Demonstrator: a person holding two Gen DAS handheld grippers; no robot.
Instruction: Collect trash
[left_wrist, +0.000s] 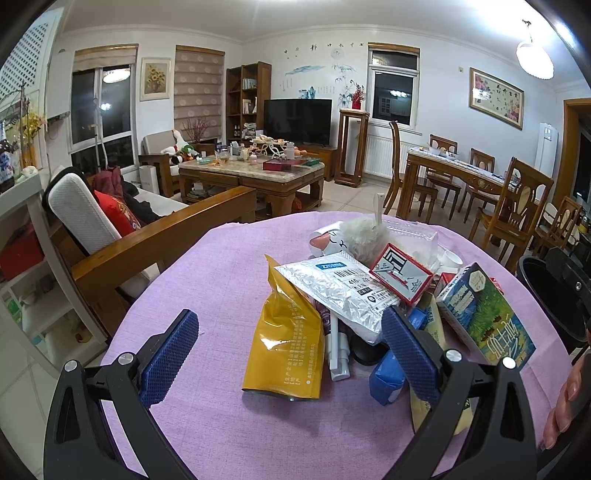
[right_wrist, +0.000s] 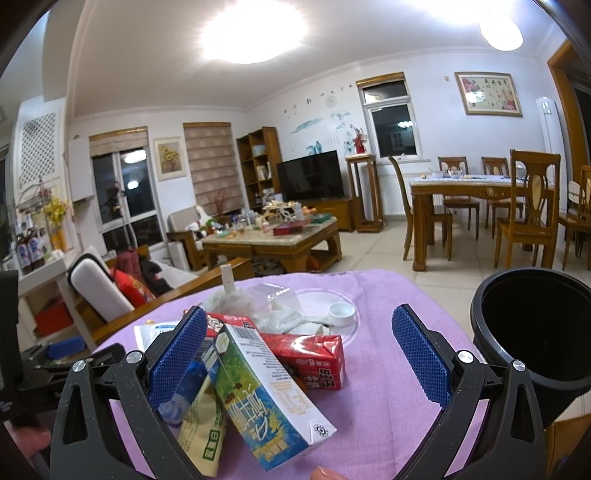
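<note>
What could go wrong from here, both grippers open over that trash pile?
1. The milk carton leans on other packets, so closing the right gripper on it may tip or drag the red carton behind it.
2. The left gripper straddles the yellow pouch and the silver pouch, so it may grab both or shove the pile.
3. The bin sits at the table's edge; a loose drop could miss.

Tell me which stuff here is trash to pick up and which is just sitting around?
For the job:
yellow foil pouch
silver foil packet
blue-green milk carton
red drink carton
black round bin

Just lying about:
black flat television
wooden coffee table
wooden dining table
red cushion
</note>
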